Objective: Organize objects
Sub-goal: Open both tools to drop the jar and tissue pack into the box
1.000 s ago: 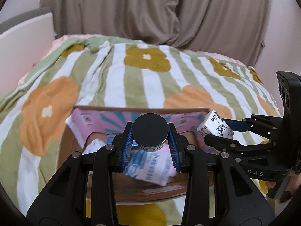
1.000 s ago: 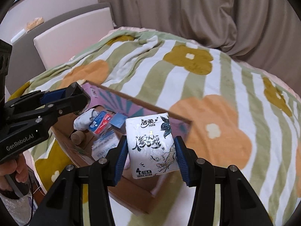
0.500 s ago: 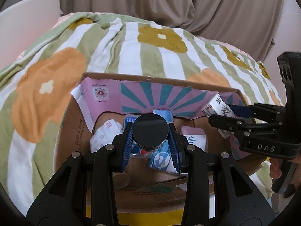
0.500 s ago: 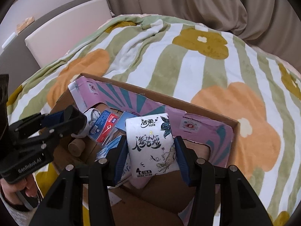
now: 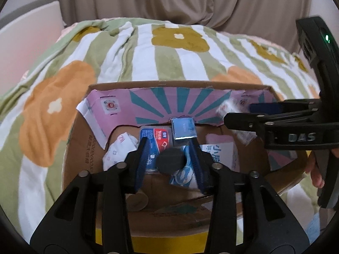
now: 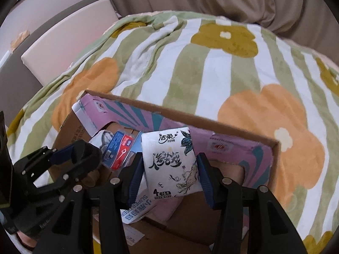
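We see a cardboard box [image 5: 250, 87] sitting on a striped, flower-patterned blanket [image 5: 148, 50], its inner flap printed in pink with teal rays, filling the middle of both views. In the left wrist view the left gripper [image 5: 169, 160] reaches down into the box at lower centre, and a round black disc [image 5: 170, 162] sits between its blue-padded fingers [image 5: 141, 158]; the fingers stand a little wider than the disc, so we cannot tell whether they are pinching it or have let it loose. Beneath and beyond that gripper lie a red and blue packet [image 5: 157, 136], a small silvery-blue pack [image 5: 184, 129], a white crumpled pack [image 5: 118, 150] to the left and a pale pink pack [image 5: 220, 150] to the right. The right gripper [image 6: 170, 167] appears at lower centre of its own view, its fingers closed against both sides of a white tissue pack [image 6: 169, 163] printed with black calligraphy and a ginseng drawing, held upright over the box interior, near the pink flap. In the left wrist view that same gripper enters from the right edge, marked DAS, over the right part of the box. A beige curtain [image 5: 169, 0] hangs across the top of the frame, and a pale headboard [image 6: 67, 29] stands at upper left.
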`<act>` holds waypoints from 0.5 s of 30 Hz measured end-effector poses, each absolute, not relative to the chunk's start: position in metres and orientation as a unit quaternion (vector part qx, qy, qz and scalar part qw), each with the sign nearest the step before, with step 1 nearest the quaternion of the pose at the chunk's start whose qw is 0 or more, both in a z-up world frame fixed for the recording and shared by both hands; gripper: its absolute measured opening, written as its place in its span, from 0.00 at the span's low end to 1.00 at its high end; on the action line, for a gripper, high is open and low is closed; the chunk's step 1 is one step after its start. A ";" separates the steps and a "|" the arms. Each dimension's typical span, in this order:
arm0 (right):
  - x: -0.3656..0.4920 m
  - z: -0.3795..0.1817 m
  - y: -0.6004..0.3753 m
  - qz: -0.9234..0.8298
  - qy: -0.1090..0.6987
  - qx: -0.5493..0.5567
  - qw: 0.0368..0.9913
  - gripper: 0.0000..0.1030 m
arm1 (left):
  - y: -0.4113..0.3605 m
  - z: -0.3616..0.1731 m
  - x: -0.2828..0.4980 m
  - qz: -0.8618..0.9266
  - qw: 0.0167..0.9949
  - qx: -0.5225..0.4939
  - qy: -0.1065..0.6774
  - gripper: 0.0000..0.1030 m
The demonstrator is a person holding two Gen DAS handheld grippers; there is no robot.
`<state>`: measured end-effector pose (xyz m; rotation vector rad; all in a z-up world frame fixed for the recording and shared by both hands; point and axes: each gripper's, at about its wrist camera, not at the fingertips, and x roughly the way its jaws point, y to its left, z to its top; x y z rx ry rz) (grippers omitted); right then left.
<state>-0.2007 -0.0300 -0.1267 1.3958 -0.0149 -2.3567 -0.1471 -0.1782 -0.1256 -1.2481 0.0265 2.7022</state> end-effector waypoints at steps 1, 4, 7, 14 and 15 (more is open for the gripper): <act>-0.200 -0.126 -0.028 -0.844 -0.009 0.498 0.199 0.75 | -0.176 -0.125 -0.146 0.904 0.082 -0.419 0.015 0.87; -0.196 -0.121 -0.021 -0.855 -0.021 0.482 0.192 1.00 | -0.171 -0.125 -0.136 0.910 0.081 -0.405 0.030 1.00; -0.193 -0.119 -0.012 -0.859 -0.023 0.482 0.171 1.00 | -0.169 -0.125 -0.133 0.909 0.083 -0.409 0.025 1.00; -0.189 -0.117 -0.002 -0.866 -0.027 0.476 0.154 1.00 | -0.173 -0.121 -0.130 0.909 0.083 -0.410 0.002 1.00; -0.188 -0.116 -0.001 -0.866 -0.026 0.475 0.153 1.00 | -0.173 -0.119 -0.130 0.909 0.081 -0.408 0.002 1.00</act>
